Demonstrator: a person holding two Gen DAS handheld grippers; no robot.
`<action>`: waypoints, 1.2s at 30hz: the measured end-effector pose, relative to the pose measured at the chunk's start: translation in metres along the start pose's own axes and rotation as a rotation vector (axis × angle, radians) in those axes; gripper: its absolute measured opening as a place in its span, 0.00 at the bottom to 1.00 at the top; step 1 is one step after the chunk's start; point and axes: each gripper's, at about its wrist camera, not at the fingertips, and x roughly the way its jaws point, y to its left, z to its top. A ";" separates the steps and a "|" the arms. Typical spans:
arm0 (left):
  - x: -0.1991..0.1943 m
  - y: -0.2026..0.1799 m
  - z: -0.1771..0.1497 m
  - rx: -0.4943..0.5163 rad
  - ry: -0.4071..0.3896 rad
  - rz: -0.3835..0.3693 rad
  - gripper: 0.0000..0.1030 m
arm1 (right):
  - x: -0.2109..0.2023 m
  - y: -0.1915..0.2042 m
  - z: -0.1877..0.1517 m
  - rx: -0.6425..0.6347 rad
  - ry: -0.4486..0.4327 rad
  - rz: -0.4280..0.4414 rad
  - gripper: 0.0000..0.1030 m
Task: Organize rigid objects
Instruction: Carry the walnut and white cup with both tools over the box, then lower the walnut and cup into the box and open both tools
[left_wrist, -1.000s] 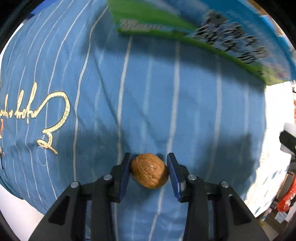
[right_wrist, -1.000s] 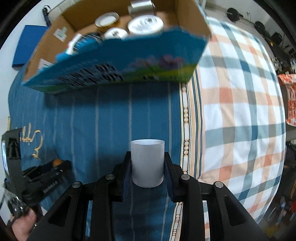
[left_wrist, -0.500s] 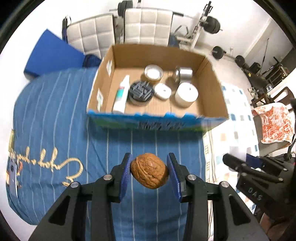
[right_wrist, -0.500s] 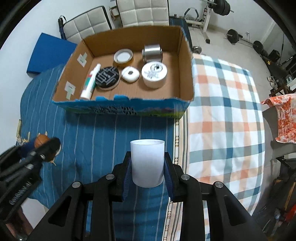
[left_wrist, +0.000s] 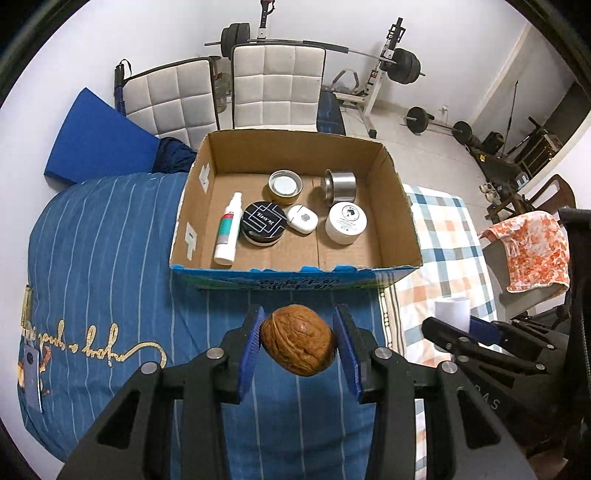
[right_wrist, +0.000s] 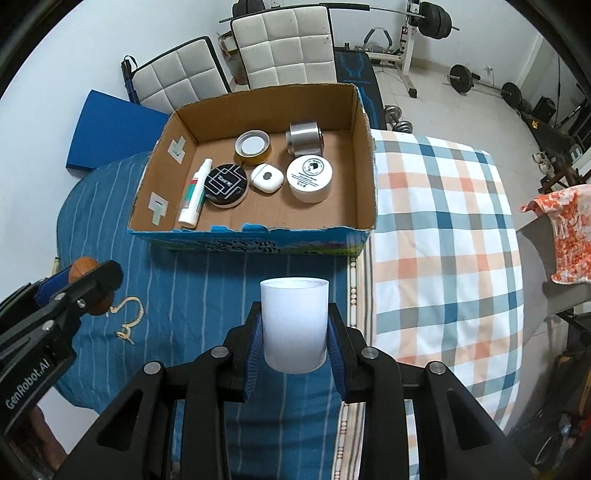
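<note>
Both grippers risen above box | left gripper clamps walnut

At the top of my frame, 2 white quilted chairs stood against a white wall; barbells lay on pale floor upper right.

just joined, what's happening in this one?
A person is tidying small items into a cardboard box on a bed. The left gripper holds a walnut; the right gripper holds a white cup. Both are raised above the blue bedspread, short of the box. Already inside: a spray bottle, a black tin, a white jar, a metal can, a small white case and a lidded jar.
</note>
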 end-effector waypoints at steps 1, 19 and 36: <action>-0.001 -0.001 0.002 0.001 0.000 -0.006 0.35 | 0.000 0.001 0.003 0.000 0.002 0.009 0.33; 0.118 0.046 0.133 -0.024 0.114 -0.028 0.35 | 0.152 0.012 0.134 0.065 0.210 0.000 0.33; 0.297 0.077 0.212 0.013 0.450 0.075 0.35 | 0.273 0.020 0.176 0.082 0.438 -0.085 0.33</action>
